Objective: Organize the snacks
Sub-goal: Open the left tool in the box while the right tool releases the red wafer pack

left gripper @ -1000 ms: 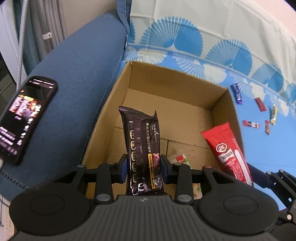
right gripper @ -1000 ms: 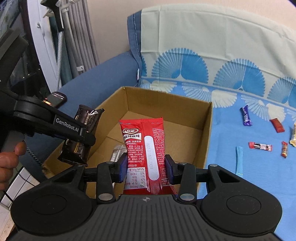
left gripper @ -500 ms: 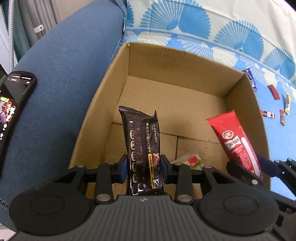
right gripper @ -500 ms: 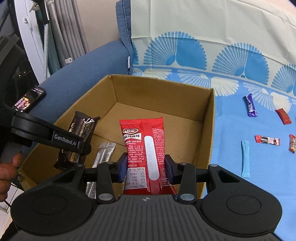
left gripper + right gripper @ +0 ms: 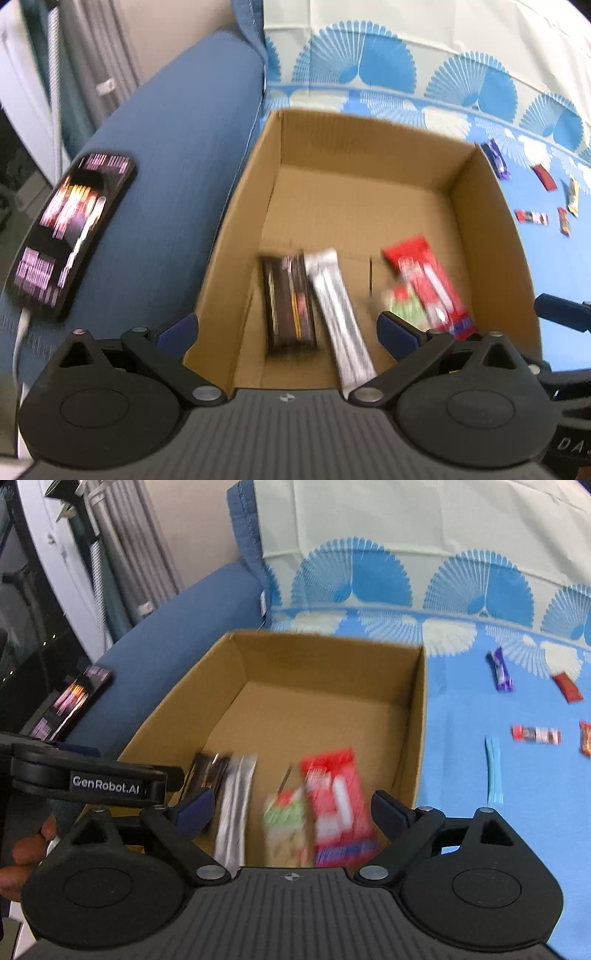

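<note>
Snacks lie inside an open cardboard box (image 5: 480, 206) on a blue patterned sofa cover (image 5: 554, 266). Left wrist view: the left tool (image 5: 288, 330) hangs over the box's near edge, its jaws opening wide, with nothing pinched between them. On the box floor a dark brown snack bar (image 5: 290, 299) lies just beside a silver packet (image 5: 341, 317). At four o'clock from these, a red packet (image 5: 428, 284) lies partly over a small green and white packet (image 5: 404, 304). At nine o'clock from the box, a lit phone (image 5: 70, 232) rests on the blue sofa arm (image 5: 177, 147). At two o'clock, small wrapped sweets (image 5: 532, 216) are scattered on the cover.

Right wrist view: the right tool (image 5: 291, 810) also hangs over the near edge, jaws opening, gripping nothing. The blurred red packet (image 5: 338, 805) and green and white packet (image 5: 286, 825) show between its fingers but untouched. The silver packet (image 5: 236, 805) and dark brown snack bar (image 5: 208, 771) lie toward nine o'clock. The left tool's black body (image 5: 88, 775) reaches in from nine o'clock, with a person's hand (image 5: 26, 849) behind it. A pale blue stick (image 5: 494, 771) lies on the cover at three o'clock, outside the box.
</note>
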### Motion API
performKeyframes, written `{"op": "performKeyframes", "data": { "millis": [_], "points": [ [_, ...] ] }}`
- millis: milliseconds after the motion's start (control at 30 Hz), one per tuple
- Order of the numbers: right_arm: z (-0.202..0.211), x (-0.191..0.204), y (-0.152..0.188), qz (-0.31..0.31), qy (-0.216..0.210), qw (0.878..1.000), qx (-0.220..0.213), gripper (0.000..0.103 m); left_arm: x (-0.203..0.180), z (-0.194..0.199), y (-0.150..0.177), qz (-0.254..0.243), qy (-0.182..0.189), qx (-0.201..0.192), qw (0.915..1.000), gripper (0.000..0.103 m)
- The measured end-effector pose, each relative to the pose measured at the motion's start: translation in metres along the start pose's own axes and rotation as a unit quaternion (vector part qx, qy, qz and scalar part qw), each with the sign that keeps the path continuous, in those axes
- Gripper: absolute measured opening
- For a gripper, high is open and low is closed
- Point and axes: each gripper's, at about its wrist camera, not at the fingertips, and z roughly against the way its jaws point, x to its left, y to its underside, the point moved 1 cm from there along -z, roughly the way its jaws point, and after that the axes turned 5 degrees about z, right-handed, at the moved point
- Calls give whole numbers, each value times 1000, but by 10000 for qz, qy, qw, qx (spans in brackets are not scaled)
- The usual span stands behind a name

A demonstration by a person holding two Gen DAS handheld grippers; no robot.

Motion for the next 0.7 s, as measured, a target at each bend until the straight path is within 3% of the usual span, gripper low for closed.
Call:
{"op": "performKeyframes", "data": {
  "millis": [167,700],
  "points": [
    [40,22,29,5,-11,10000,62,95,9,34,39,147,4,78,9999,103],
    [152,50,71,198,348,9963,-758,100,-1,125,104,100,6,-487,9988,103]
  ]
}}
